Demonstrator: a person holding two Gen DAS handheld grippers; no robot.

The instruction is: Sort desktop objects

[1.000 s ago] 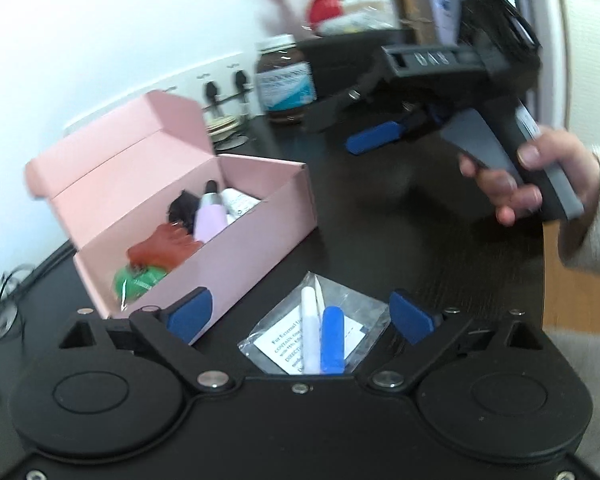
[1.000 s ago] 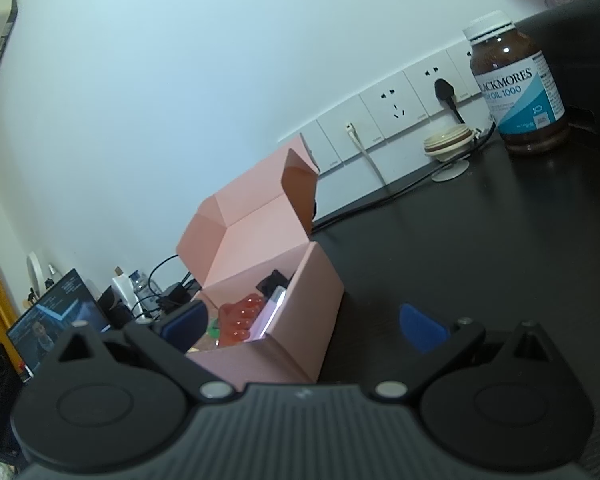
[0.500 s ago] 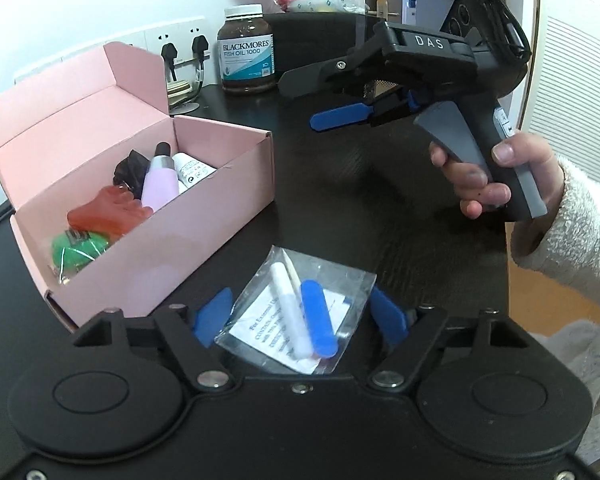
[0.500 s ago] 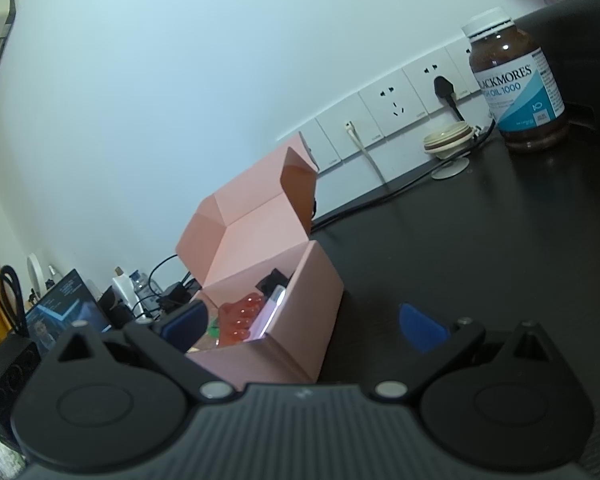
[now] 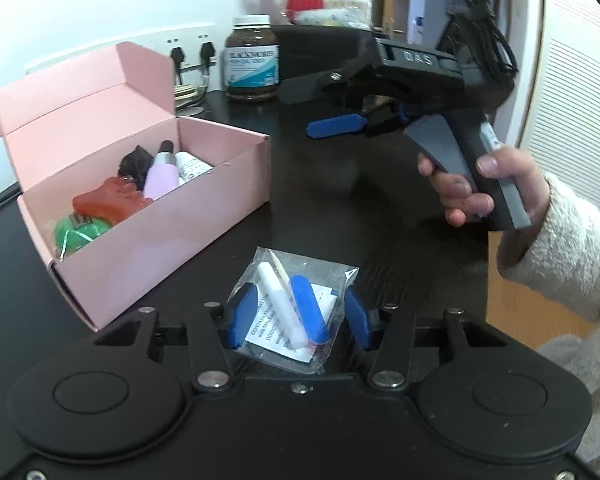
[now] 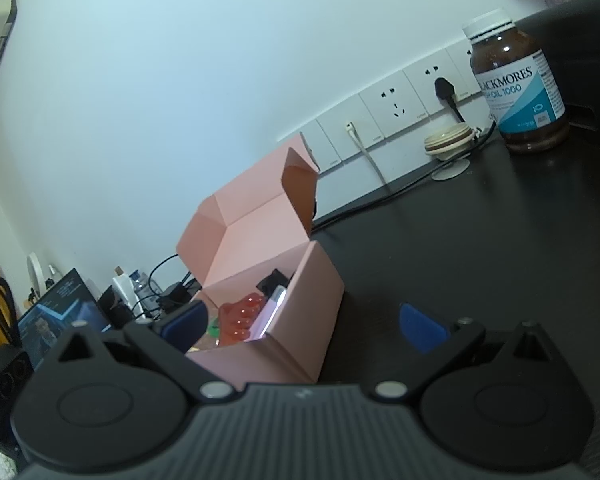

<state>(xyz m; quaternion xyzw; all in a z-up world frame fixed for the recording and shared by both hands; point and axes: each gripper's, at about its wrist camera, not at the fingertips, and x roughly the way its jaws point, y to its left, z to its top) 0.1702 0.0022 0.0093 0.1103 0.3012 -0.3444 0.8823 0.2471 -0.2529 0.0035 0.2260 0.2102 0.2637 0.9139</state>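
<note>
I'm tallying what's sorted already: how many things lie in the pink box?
5 visible: green item, red piece, black thing, lilac bottle, white bottle. More may hide underneath.

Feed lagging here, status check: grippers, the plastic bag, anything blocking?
Left gripper closing around plastic bag, grip unconfirmed. Right gripper open, empty, hovering. Pink box lid open, path clear.

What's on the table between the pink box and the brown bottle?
Nothing much: in the left wrist view the stretch of dark table between the box and the bottle is bare.
</note>
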